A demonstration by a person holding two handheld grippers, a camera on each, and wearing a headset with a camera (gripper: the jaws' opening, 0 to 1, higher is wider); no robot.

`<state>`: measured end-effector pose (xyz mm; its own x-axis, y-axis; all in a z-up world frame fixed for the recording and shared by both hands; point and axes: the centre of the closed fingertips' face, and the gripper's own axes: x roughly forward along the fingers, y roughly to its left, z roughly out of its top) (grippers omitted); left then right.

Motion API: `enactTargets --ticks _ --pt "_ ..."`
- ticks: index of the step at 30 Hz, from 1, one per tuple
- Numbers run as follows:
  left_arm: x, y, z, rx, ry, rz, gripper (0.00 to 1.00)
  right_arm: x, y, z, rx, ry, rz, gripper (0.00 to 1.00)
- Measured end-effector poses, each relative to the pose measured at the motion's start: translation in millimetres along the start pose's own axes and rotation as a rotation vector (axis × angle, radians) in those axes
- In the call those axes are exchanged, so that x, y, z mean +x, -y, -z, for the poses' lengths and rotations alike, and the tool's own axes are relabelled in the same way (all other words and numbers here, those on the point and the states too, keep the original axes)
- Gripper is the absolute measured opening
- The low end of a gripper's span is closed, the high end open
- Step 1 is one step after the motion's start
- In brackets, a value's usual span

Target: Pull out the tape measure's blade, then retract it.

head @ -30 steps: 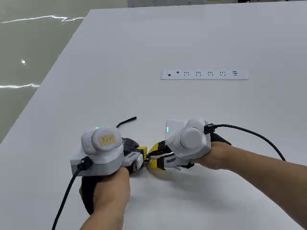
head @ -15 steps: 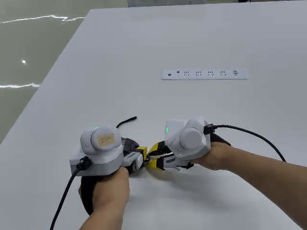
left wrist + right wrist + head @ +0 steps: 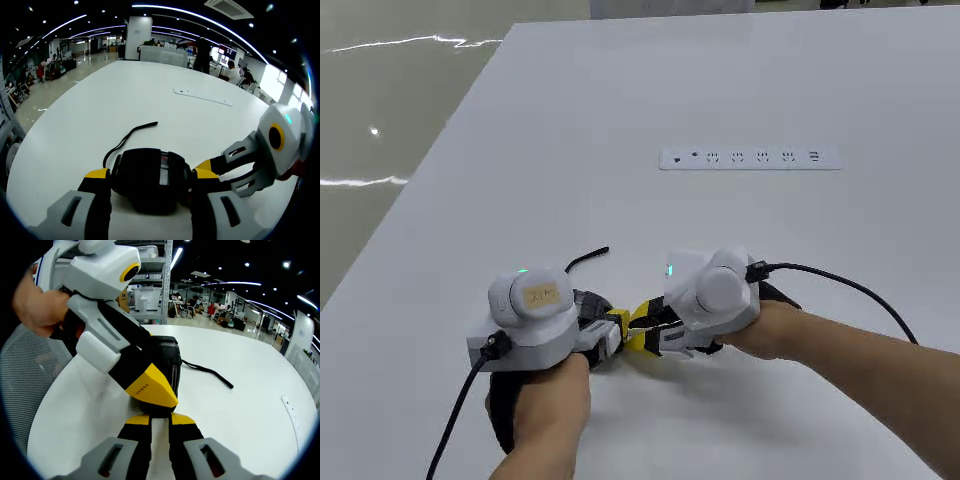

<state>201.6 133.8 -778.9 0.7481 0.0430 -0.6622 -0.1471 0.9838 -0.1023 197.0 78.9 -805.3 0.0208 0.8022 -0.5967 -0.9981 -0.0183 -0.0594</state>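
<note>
A black tape measure [image 3: 150, 180] sits low over the white table [image 3: 620, 120], and my left gripper [image 3: 151, 171] is shut on its body with a yellow-tipped finger on each side. In the head view the tape measure [image 3: 592, 304] peeks out between the two grippers near the front edge. My right gripper [image 3: 160, 417] faces the case [image 3: 165, 357] from the other side, jaws drawn close together at the blade's mouth. A pale strip runs between them, and the tip is hidden under the left gripper's yellow finger [image 3: 150, 385]. Both grippers [image 3: 625, 330] meet nose to nose.
The tape measure's black wrist strap [image 3: 585, 258] trails across the table behind it. A white power strip [image 3: 750, 158] lies farther back, toward the right. My right gripper's cable [image 3: 840, 282] runs off to the right. The table's left edge drops to a glossy floor [image 3: 380, 150].
</note>
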Motion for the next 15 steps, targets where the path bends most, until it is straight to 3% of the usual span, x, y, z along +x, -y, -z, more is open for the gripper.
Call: enactTargets --ticks 12,15 --pt "-2.7 2.6 0.3 -0.003 -0.004 0.006 0.63 -0.5 -1.3 -0.9 0.014 -0.008 0.009 0.14" --pt "-1.6 1.3 -1.3 -0.027 -0.003 0.017 0.63 1.7 -0.7 1.5 0.018 -0.011 0.011 0.16"
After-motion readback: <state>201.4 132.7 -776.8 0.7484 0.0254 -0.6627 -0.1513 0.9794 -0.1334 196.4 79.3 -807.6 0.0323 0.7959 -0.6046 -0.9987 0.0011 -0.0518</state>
